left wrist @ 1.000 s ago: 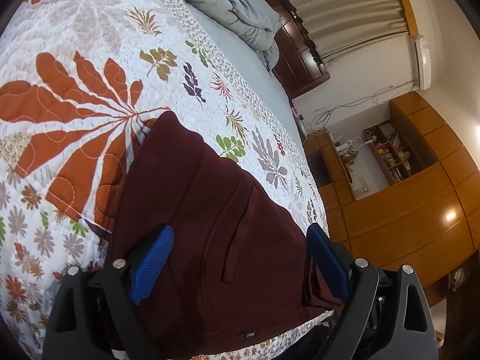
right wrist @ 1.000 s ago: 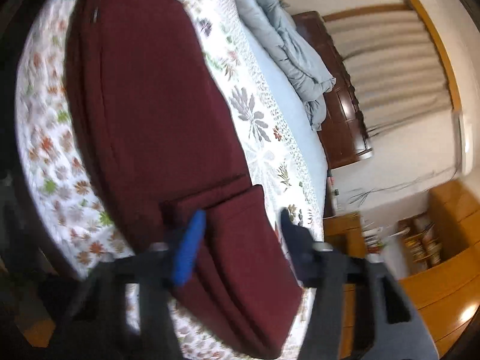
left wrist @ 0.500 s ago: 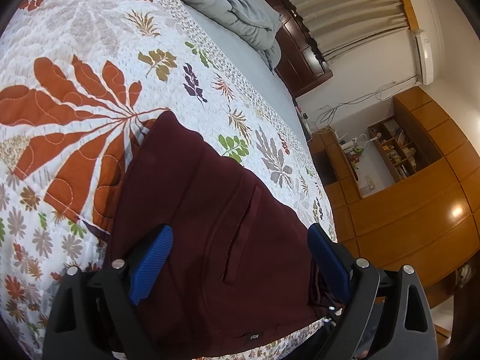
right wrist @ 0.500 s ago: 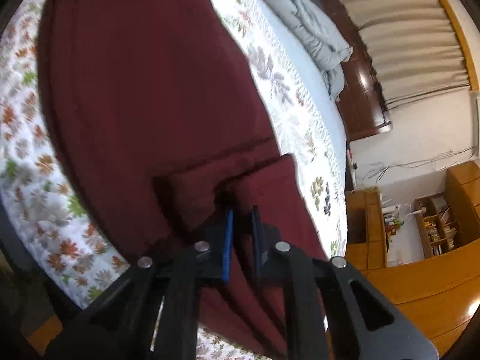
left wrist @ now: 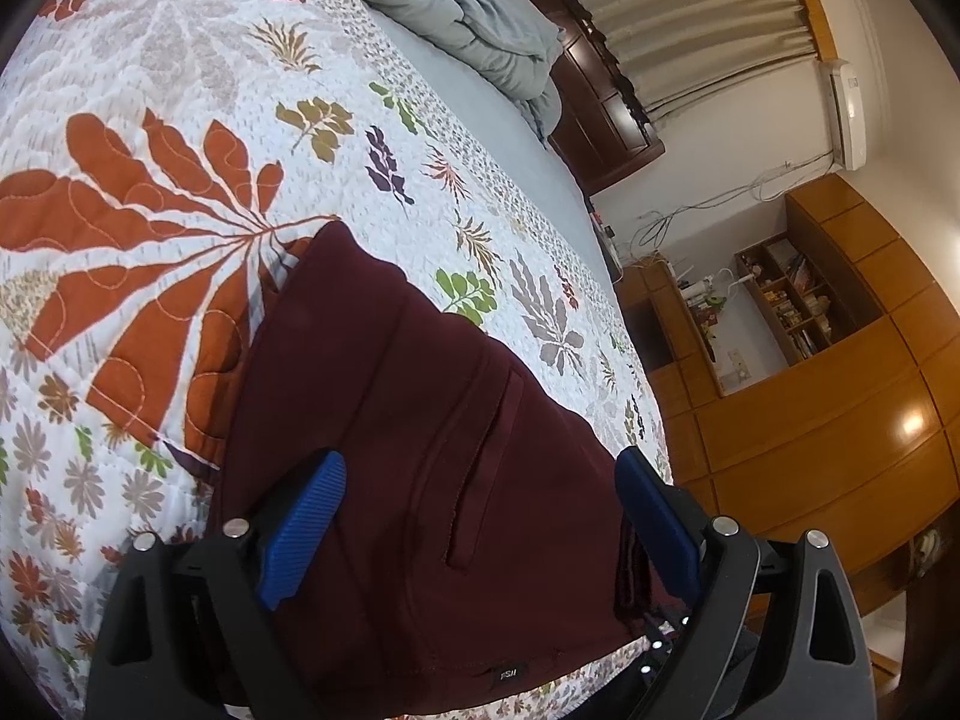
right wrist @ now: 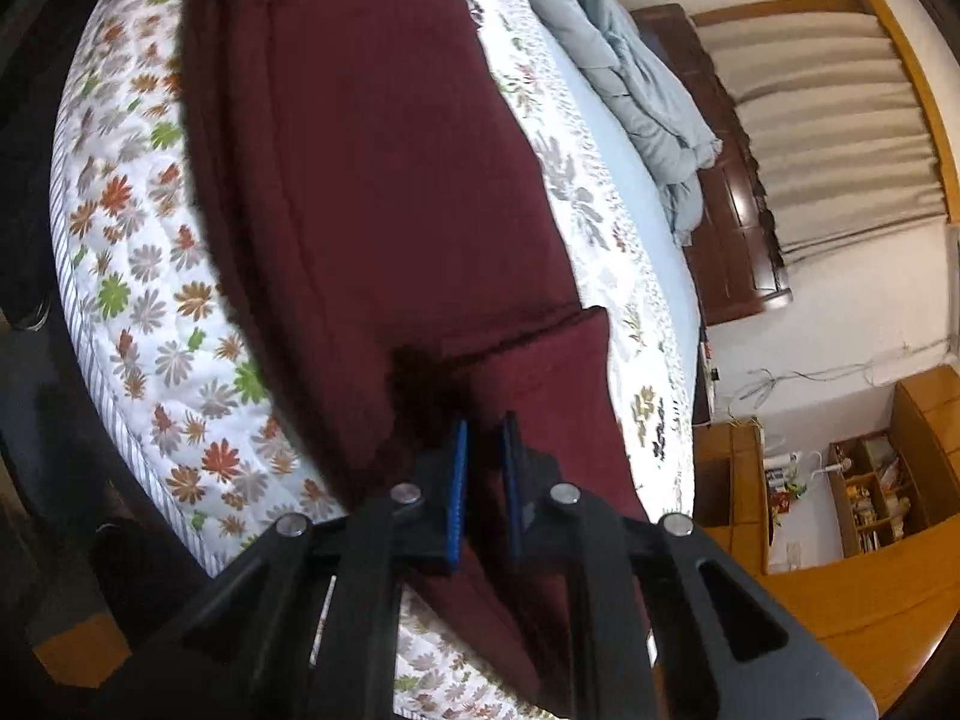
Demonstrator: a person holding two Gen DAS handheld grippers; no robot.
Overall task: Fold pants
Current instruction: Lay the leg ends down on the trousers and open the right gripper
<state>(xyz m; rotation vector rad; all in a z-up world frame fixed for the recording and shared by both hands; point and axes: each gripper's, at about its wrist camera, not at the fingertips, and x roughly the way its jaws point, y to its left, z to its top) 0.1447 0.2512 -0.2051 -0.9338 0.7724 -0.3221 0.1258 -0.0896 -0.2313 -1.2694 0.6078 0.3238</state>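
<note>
Dark maroon pants (left wrist: 420,450) lie flat on a floral quilt, the waistband with a small label nearest the left wrist camera. My left gripper (left wrist: 480,516) hovers over the waist end, its blue pads wide apart and open, nothing pinched. In the right wrist view the pants (right wrist: 372,150) stretch away along the bed, and the leg ends are doubled back in a small fold. My right gripper (right wrist: 483,456) is shut on that folded leg cloth, which fills the narrow gap between its blue pads.
The floral quilt (left wrist: 150,180) covers the bed, whose near edge (right wrist: 120,372) drops to a dark floor. A crumpled grey blanket (left wrist: 468,18) lies at the head end. Wooden cabinets and shelves (left wrist: 840,408) stand beyond the bed's far side.
The right gripper's pads went from wide apart to closed on the folded leg end, and it dropped lower toward the bed. The left gripper stayed where it was, still open.
</note>
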